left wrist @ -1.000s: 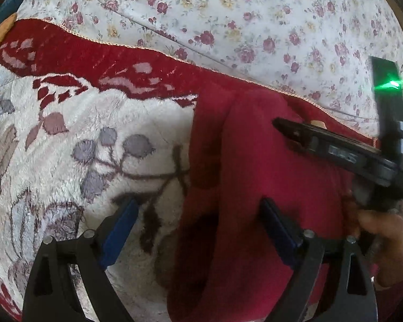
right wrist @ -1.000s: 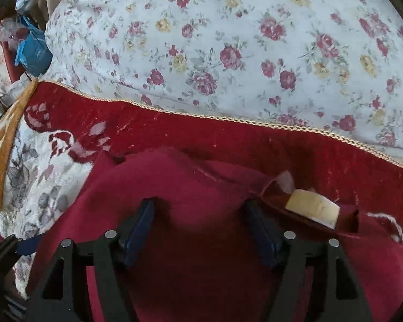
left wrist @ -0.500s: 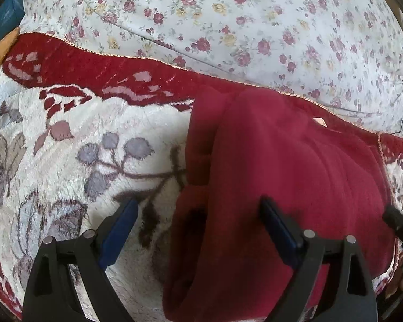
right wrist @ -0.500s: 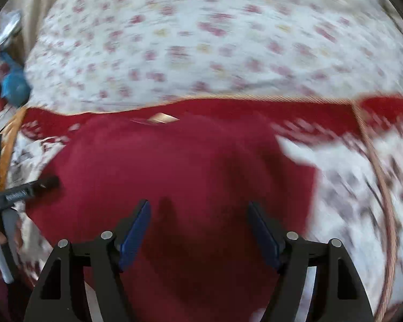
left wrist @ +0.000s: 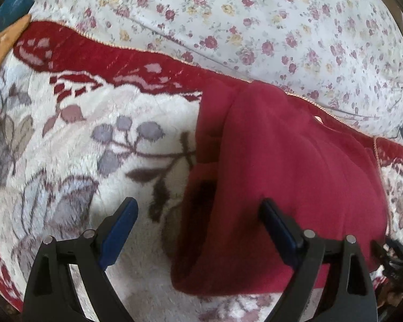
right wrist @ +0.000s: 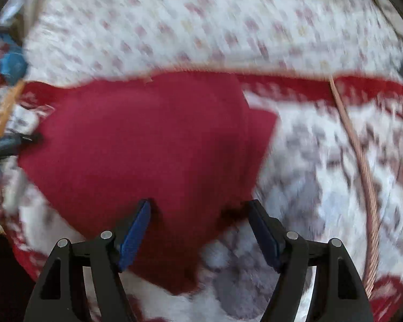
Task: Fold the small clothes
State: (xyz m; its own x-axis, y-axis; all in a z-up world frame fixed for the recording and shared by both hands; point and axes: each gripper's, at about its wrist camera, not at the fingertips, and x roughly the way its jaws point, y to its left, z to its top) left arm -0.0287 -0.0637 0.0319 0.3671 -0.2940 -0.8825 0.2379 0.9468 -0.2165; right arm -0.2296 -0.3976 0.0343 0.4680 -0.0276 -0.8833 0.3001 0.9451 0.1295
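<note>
A dark red garment (left wrist: 282, 174) lies folded on a plush floral blanket (left wrist: 94, 161); a small pale label (left wrist: 317, 118) shows near its far edge. My left gripper (left wrist: 198, 209) hovers open over the garment's left edge, with nothing pinched. A dark tip of the right gripper (left wrist: 389, 249) shows at the garment's lower right. In the blurred right wrist view the garment (right wrist: 147, 147) fills the middle. My right gripper (right wrist: 200, 206) stands open over its near right corner, pads apart from the cloth. The left gripper (right wrist: 10, 142) pokes in at the left edge.
A white sheet with small roses (left wrist: 255, 26) rises behind the blanket's red border (left wrist: 121, 59). A twisted cord trim (right wrist: 362, 174) runs down the blanket on the right. A blue object (right wrist: 10, 61) and orange cloth (left wrist: 2, 43) sit at the far left.
The right gripper swept from the garment's collar area across to its right near corner and left the middle of the left wrist view. The left gripper stayed put.
</note>
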